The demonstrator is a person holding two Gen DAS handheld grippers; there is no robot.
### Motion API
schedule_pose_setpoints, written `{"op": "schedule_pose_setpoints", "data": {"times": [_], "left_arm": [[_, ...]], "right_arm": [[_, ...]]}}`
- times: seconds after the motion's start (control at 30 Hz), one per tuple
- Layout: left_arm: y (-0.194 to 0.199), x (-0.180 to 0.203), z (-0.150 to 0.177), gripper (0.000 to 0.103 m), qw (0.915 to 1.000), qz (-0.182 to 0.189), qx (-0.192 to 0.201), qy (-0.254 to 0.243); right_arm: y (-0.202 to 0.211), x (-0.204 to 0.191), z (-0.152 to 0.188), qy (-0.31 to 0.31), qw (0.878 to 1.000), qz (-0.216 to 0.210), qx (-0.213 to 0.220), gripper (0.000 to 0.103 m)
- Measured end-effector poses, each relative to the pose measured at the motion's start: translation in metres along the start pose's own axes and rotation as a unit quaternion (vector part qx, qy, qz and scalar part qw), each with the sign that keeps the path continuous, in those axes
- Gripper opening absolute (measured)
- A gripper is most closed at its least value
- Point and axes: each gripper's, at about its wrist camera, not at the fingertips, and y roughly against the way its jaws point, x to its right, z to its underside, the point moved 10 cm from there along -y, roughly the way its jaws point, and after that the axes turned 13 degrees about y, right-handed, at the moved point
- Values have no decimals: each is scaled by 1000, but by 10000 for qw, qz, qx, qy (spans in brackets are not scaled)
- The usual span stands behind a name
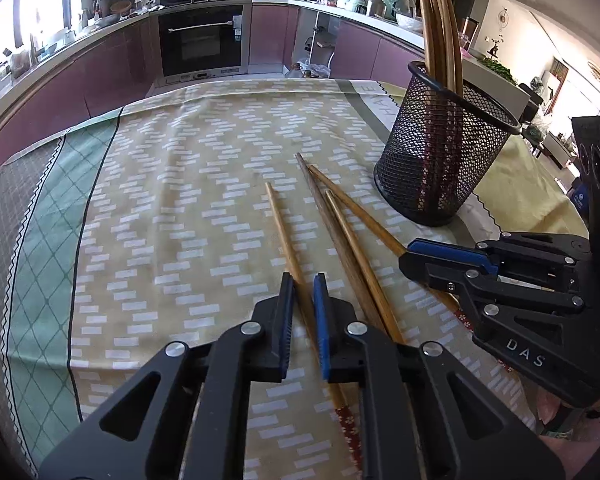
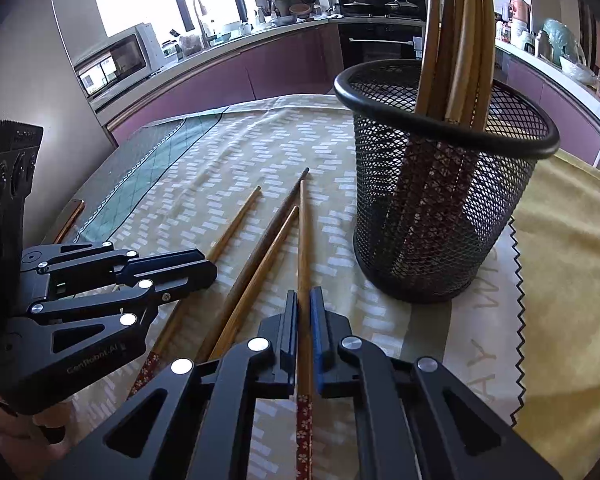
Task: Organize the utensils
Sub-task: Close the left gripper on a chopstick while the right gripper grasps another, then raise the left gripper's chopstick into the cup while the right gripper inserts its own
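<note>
Four loose chopsticks lay on the patterned tablecloth [image 1: 172,184], just beside the black mesh holder [image 1: 440,160], which already held several upright chopsticks [image 2: 456,40].

Left gripper [image 1: 300,292]: jaws narrowed around the leftmost chopstick [image 1: 280,224]; a slight gap showed on each side, so it was not yet clamped.

Right gripper [image 2: 304,308]: jaws close around the rightmost chopstick [image 2: 302,240], pads nearly touching it; a firm grip could not be confirmed.

Middle two chopsticks [image 2: 260,252] lay crossed, tips near each other.

Risks:
- The thin round stick could roll or pivot as the pads closed.
- A tail-end grip would leave the long tip to swing and catch the holder's rim, tipping it.
- The two grippers sat near each other and could collide on lifting.
</note>
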Motion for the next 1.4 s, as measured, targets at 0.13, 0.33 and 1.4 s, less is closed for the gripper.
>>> {"op": "schedule_pose_setpoints", "data": {"times": [0.13,0.33,1.4], "left_arm": [[2,-4,1,8,9999,32,-1,158],[11,-4,2,8,9997,164,43,198],[110,34,-23,8,9908,1139,730,-107]], "right_arm": [[3,3,1,-104,9999,-69,39,6],[16,0,0,-88,9995,-246,192,6],[93,14,-24,-149,9905,-523,1265,6]]}}
